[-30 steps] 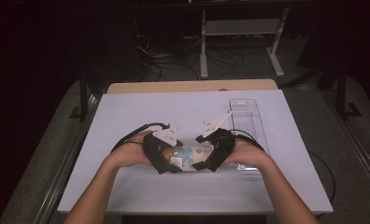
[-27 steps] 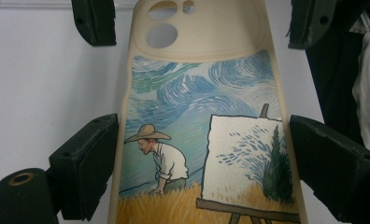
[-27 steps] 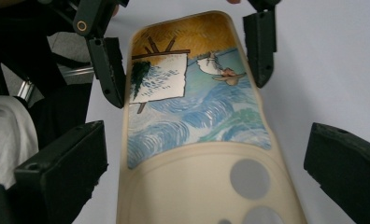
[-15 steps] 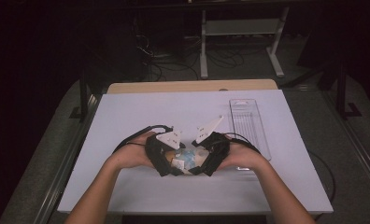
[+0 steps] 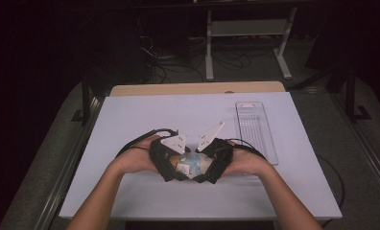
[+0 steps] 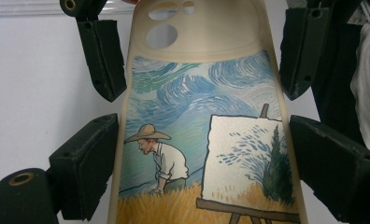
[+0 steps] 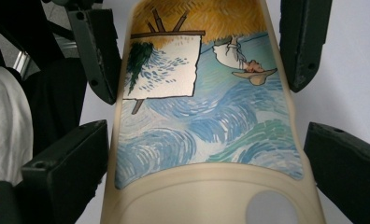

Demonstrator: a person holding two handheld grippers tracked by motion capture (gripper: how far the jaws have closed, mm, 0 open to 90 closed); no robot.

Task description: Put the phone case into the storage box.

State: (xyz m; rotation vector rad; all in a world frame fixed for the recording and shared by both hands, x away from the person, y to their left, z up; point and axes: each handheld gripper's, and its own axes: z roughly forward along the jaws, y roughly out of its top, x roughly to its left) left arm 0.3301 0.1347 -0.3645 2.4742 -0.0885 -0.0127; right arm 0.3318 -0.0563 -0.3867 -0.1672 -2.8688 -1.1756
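A beige phone case (image 5: 193, 165) with a painted picture of a man in a straw hat and an easel is held just above the white table (image 5: 130, 120), between both hands. My left gripper (image 6: 202, 126) grips the end with the easel, its pads pressed on the case's (image 6: 197, 116) two long edges. My right gripper (image 7: 206, 130) grips the camera-hole end of the case (image 7: 206, 116) the same way. The two grippers face each other, left gripper (image 5: 178, 167) and right gripper (image 5: 205, 170) nearly meeting.
A clear plastic tray (image 5: 255, 129) lies on the table to the right, just beyond the right hand. A wooden strip (image 5: 193, 88) runs along the table's far edge. Dark floor with cables and a metal stand lies behind.
The right gripper has edged slightly toward the left one and nearer the table's front. The case stays held between both.
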